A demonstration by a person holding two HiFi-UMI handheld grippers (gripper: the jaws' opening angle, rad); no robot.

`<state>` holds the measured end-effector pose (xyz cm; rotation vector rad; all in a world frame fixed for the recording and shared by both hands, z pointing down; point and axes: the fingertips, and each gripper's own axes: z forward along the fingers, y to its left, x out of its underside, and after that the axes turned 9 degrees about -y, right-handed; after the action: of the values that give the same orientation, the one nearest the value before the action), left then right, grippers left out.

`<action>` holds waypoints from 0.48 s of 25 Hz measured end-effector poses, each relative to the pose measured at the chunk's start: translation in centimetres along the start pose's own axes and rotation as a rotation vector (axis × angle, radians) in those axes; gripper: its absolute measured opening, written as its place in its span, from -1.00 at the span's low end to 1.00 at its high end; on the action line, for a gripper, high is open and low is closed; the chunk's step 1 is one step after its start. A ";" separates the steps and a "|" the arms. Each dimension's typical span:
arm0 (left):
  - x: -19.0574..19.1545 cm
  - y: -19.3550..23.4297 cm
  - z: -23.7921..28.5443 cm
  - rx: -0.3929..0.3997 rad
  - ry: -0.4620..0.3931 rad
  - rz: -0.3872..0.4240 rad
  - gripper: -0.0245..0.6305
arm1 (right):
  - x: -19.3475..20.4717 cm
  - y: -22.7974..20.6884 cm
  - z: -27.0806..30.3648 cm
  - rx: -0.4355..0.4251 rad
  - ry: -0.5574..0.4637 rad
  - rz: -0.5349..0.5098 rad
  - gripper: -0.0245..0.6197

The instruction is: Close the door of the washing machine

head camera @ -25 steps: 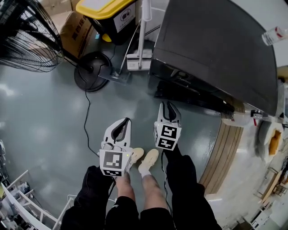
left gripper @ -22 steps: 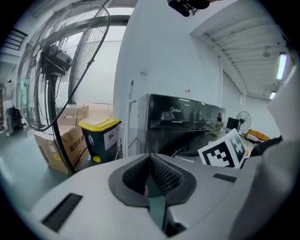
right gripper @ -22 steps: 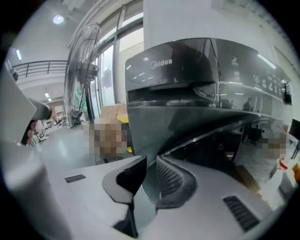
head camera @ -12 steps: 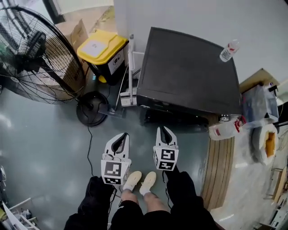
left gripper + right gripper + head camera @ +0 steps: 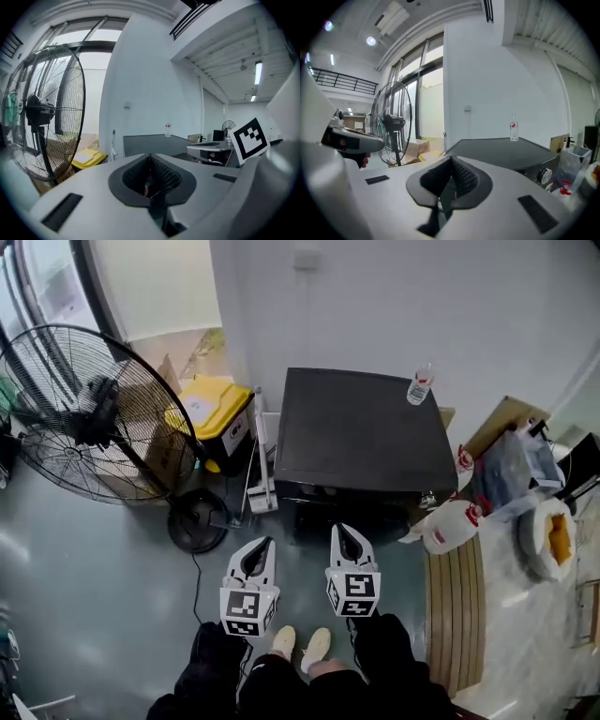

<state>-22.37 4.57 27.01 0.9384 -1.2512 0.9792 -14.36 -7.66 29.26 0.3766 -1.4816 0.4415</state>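
Note:
The washing machine [image 5: 361,432] is a black box against the white wall, seen from above. Its dark front [image 5: 352,512] faces me, and I cannot make out the door. A small clear bottle [image 5: 419,385] stands on its top. My left gripper [image 5: 262,546] hangs over the floor a little in front of the machine's left corner, shut and empty. My right gripper [image 5: 346,533] is beside it, just short of the front; its jaws have just been closing, with nothing between them. In the left gripper view the machine top [image 5: 150,140] lies ahead, and the right gripper view shows it too [image 5: 501,147].
A big black floor fan [image 5: 89,413] stands at the left, its round base [image 5: 199,521] and cable on the grey floor. A yellow-lidded bin [image 5: 211,413] and a white mop [image 5: 261,474] sit beside the machine. A white jug [image 5: 450,526] and wooden boards [image 5: 455,606] are at the right.
Both grippers have risen, and the head view has lifted, so the machine looks smaller and more of the wall shows. The right jaws have come together.

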 end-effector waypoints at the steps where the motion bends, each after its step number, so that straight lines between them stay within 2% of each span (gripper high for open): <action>1: -0.9 -0.5 -0.5 0.004 -0.004 -0.002 -0.85 | -1.2 0.0 -1.0 0.002 -0.007 0.001 -0.87; 6: -5.0 -1.8 -2.6 0.021 -0.030 0.020 -0.85 | -5.5 0.0 -5.4 0.018 -0.045 0.008 -0.88; 12: -7.2 -3.2 -4.4 0.045 -0.042 0.045 -0.85 | -8.2 -0.4 -9.1 0.041 -0.079 -0.019 -0.88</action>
<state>-18.36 7.21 19.40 0.9739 -1.2949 1.0309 -6.62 -3.92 20.52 0.4449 -1.5465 0.4470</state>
